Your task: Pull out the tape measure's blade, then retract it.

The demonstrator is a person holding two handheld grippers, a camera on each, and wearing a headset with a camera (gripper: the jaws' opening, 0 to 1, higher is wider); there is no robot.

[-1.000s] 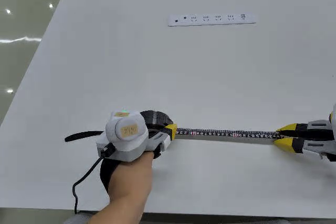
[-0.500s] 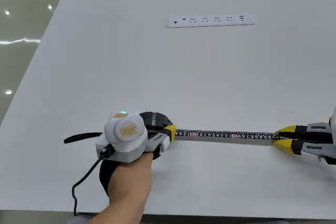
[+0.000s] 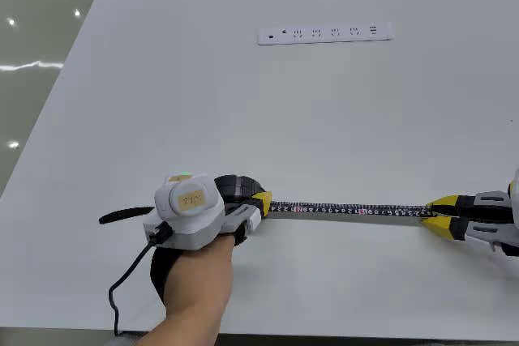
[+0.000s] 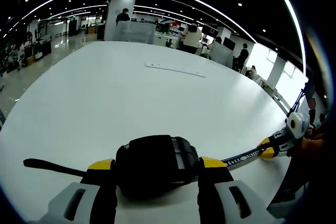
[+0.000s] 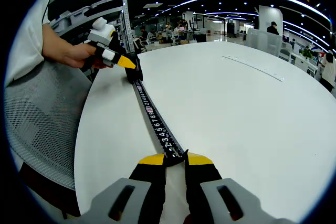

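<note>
Clamps the case with the left hand-held gripper, jaws spread to the case's width and pressed on both sides, at 7 o'clock on the desk. Pinches the blade at its tip with the right hand-held gripper, jaws almost closed, at 4 o'clock. Runs flat along the desk from 9 toward 3 between the two, numbers up, drawn well out. Looks like the pull is done or nearly so, with retracting not yet done.

Could lose the tip, since the pinch is thin: would let the spring whip the blade back toward 9 and slam the hook into the case. Could kink the blade by lifting or swinging the right hand-held gripper off the line. Could twist the case loose by pulling harder toward 3. Best fed back slowly, kept straight.
</note>
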